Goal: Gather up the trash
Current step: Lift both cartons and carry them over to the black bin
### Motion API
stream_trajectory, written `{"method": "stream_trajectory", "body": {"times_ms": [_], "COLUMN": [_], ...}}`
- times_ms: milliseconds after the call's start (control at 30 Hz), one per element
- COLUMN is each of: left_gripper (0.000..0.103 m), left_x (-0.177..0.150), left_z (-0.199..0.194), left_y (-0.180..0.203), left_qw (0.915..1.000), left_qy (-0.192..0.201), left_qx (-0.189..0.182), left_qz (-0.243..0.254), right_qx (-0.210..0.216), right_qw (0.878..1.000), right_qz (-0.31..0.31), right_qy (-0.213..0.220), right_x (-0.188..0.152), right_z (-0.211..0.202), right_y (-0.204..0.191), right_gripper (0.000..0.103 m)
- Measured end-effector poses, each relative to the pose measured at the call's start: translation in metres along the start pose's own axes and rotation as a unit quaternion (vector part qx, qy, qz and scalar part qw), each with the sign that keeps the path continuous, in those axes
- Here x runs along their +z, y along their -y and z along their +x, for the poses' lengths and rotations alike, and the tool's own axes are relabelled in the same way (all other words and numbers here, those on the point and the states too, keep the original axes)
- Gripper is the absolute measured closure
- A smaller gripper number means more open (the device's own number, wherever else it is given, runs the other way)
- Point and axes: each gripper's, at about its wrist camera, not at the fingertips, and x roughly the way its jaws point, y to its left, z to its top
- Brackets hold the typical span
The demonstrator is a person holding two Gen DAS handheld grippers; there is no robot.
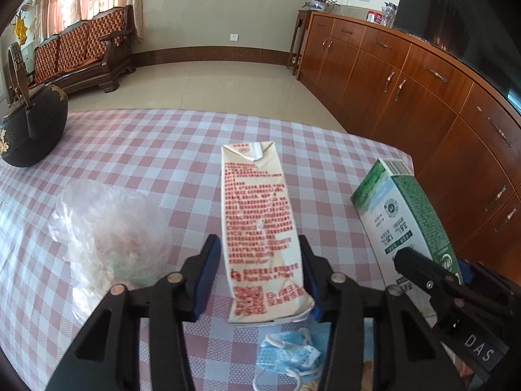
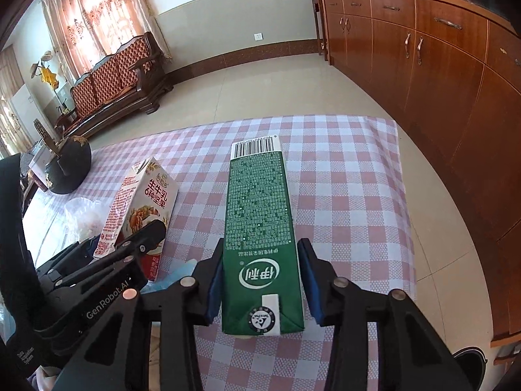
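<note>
A cream milk carton with red print (image 1: 257,215) sits between the blue pads of my left gripper (image 1: 258,239), which is shut on its lower half. To its right is a green and white milk carton (image 1: 403,208), with a finger of the right gripper (image 1: 420,270) against it. In the right wrist view my right gripper (image 2: 261,244) is shut on that green carton (image 2: 257,202), one pad on each side. The cream carton (image 2: 143,195) shows at the left there, held by a left gripper finger (image 2: 146,238). Whether either carton rests on the cloth is unclear.
A pink checked cloth covers the table (image 1: 162,146). A crumpled clear plastic bag (image 1: 110,228) lies left of the cream carton, and a blue face mask (image 1: 286,355) lies under the left gripper. A black teapot (image 1: 32,130) stands far left. Wooden cabinets (image 1: 407,81) line the right.
</note>
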Motion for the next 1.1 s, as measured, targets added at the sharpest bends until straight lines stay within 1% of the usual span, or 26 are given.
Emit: {"method": "stream_trajectory", "body": {"times_ms": [33, 167, 300, 500, 633, 700, 733, 767, 800, 833, 900, 933, 1000, 1033, 1100], "left_gripper": [0.067, 0.067, 0.068, 0.068, 0.070, 0.070, 0.068, 0.060, 0.054, 0.045, 0.044, 0.045, 0.057, 0.068, 0.069], "left_x": [-0.001, -0.003, -0.004, -0.002, -0.007, -0.011, -0.012, -0.012, -0.012, -0.011, -0.010, -0.010, -0.012, -0.012, -0.014], "left_z": [0.001, -0.003, -0.016, -0.037, -0.035, -0.034, -0.033, -0.030, -0.027, -0.025, -0.021, -0.018, -0.015, -0.013, -0.013], "left_y": [-0.001, -0.002, -0.003, -0.002, -0.004, -0.005, -0.005, -0.006, -0.007, -0.009, -0.011, -0.011, -0.014, -0.015, -0.018], "left_qw": [1.0000, 0.9999, 0.9996, 0.9986, 0.9992, 0.9993, 0.9994, 0.9995, 0.9996, 0.9997, 0.9998, 0.9997, 0.9997, 0.9996, 0.9996], "left_qy": [-0.002, 0.005, 0.020, 0.043, 0.024, 0.023, 0.020, 0.015, 0.010, 0.007, 0.005, 0.002, -0.003, -0.005, -0.001], "left_qx": [-0.001, -0.010, -0.021, -0.030, -0.021, -0.013, -0.008, -0.005, -0.004, -0.004, -0.008, -0.015, -0.021, -0.022, -0.025], "left_qz": [-0.001, -0.008, -0.008, 0.010, 0.022, 0.027, 0.029, 0.029, 0.026, 0.022, 0.019, 0.018, 0.016, 0.016, 0.010], "right_qx": [0.000, 0.000, -0.001, 0.008, 0.014, 0.016, 0.015, 0.016, 0.018, 0.018, 0.018, 0.019, 0.020, 0.020, 0.022], "right_qw": [1.000, 1.000, 1.000, 0.999, 0.999, 0.999, 0.999, 0.999, 0.999, 1.000, 1.000, 1.000, 1.000, 1.000, 1.000], "right_qz": [-0.002, -0.003, -0.012, -0.005, -0.003, -0.003, -0.004, -0.005, -0.002, -0.001, 0.000, 0.001, 0.002, 0.002, 0.004], "right_qy": [-0.001, 0.002, 0.019, 0.036, 0.040, 0.040, 0.037, 0.032, 0.029, 0.026, 0.020, 0.017, 0.012, 0.011, 0.012], "right_x": [0.001, 0.001, 0.001, -0.005, -0.013, -0.018, -0.019, -0.020, -0.021, -0.022, -0.023, -0.024, -0.025, -0.025, -0.026], "right_z": [0.001, 0.000, -0.009, -0.033, -0.047, -0.051, -0.051, -0.049, -0.047, -0.045, -0.041, -0.039, -0.035, -0.034, -0.034], "right_y": [-0.001, -0.002, -0.005, -0.006, -0.007, -0.007, -0.007, -0.007, -0.007, -0.006, -0.006, -0.005, -0.004, -0.004, -0.005], "right_gripper": [0.059, 0.062, 0.063, 0.063, 0.063, 0.063, 0.063, 0.063, 0.063, 0.063, 0.063, 0.063, 0.063, 0.063, 0.063]}}
